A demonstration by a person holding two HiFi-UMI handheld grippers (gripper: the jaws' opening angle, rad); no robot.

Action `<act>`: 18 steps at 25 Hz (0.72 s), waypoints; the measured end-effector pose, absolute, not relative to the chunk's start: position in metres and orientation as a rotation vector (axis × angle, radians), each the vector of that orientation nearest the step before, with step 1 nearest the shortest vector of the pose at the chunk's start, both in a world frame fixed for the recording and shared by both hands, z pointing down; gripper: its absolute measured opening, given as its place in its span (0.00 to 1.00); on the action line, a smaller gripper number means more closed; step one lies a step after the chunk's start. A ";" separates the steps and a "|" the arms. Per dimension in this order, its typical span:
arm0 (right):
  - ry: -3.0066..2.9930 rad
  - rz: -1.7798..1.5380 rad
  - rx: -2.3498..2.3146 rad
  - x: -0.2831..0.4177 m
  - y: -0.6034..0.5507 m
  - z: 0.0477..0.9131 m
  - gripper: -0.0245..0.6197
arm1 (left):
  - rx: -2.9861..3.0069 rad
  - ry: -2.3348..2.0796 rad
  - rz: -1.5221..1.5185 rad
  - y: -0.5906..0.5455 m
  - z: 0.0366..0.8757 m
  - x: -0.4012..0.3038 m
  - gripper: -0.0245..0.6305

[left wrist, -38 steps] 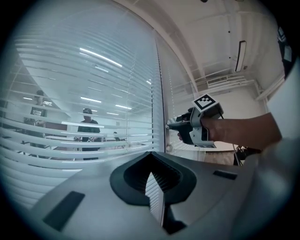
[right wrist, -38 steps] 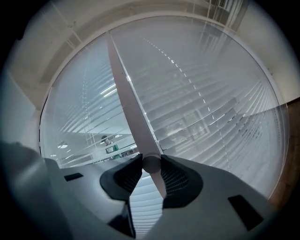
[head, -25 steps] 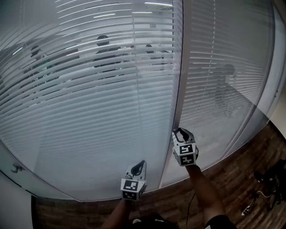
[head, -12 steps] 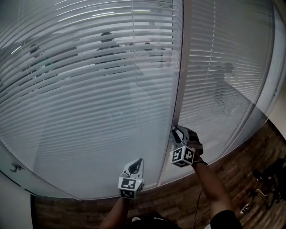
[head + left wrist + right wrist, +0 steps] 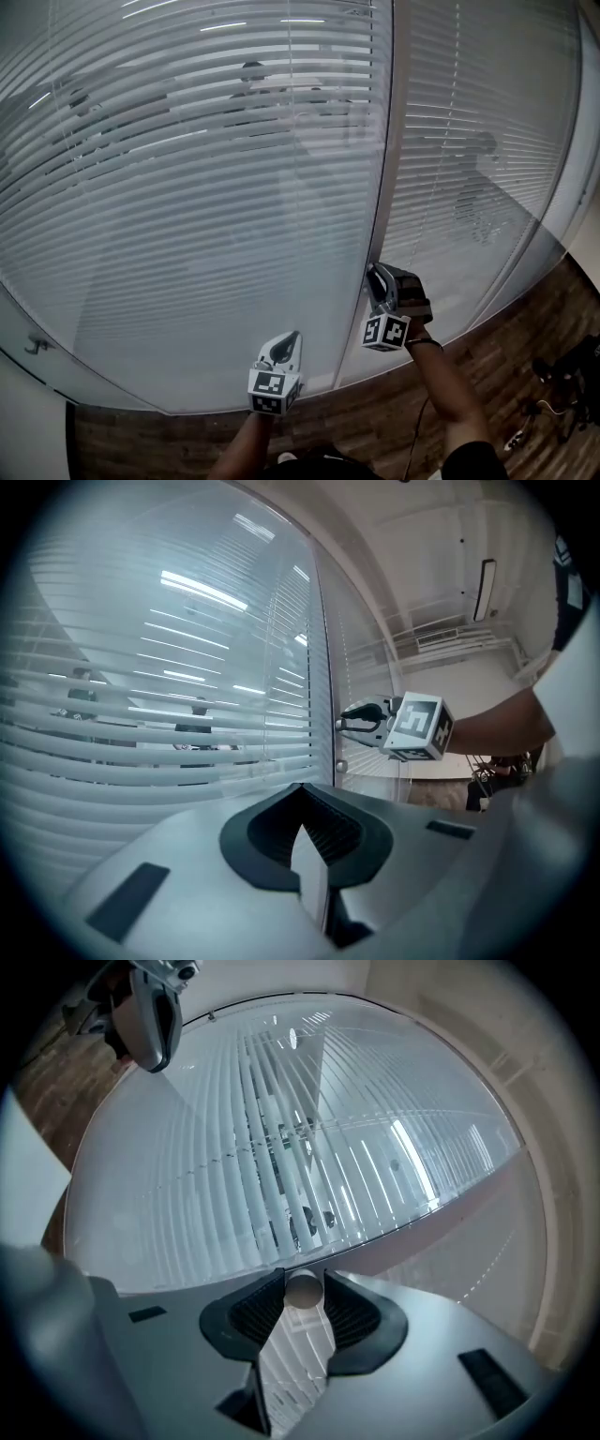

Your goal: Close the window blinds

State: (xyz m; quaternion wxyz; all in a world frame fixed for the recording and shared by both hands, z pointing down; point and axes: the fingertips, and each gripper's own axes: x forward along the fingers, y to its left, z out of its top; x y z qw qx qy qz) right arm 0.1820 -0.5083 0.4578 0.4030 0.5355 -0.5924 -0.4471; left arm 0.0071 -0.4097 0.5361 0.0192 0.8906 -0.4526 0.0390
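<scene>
Compared with a second ago, the right gripper (image 5: 378,274) sits slightly lower against the post (image 5: 392,141) and its marker cube has tilted, while the left gripper (image 5: 292,339) has barely shifted. From the left of the head view, the window blinds (image 5: 187,206) hang behind curved glass and fill the wide left pane. Their upper slats stand partly open, and people (image 5: 253,80) show as dark shapes through the gaps. The lower slats read as a near-unbroken pale surface. The left gripper hovers low in front of this pane, near its bottom edge and apart from the glass. The left gripper view shows its fingers (image 5: 314,841) closed together with nothing between them. The post rises next, separating the two panes. The right gripper is held up against it, higher than the left gripper and on its right. In the right gripper view a round knob (image 5: 303,1290) sits between the fingertips with both pads against its sides, so the fingers are clamped on it. In the head view the gripper itself covers the knob. Right of the post, a second blind (image 5: 478,141) covers the narrower pane, its slats also partly open, with a faint dark figure showing through. A wood floor (image 5: 511,366) runs along the base of the glass at lower right.
</scene>
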 end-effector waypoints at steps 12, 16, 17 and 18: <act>-2.352 0.045 1.911 0.195 -0.508 0.447 0.30 | 2.734 -1.440 0.116 -0.403 0.538 -0.009 0.03; -2.505 0.376 2.012 0.208 -0.512 0.446 0.30 | 2.731 -1.446 0.108 -0.402 0.538 -0.009 0.03; -2.508 0.430 2.040 0.214 -0.512 0.448 0.30 | 2.729 -1.445 0.103 -0.402 0.538 -0.008 0.03; -2.509 0.482 2.063 0.218 -0.512 0.451 0.30 | 2.726 -1.445 0.097 -0.401 0.537 -0.008 0.03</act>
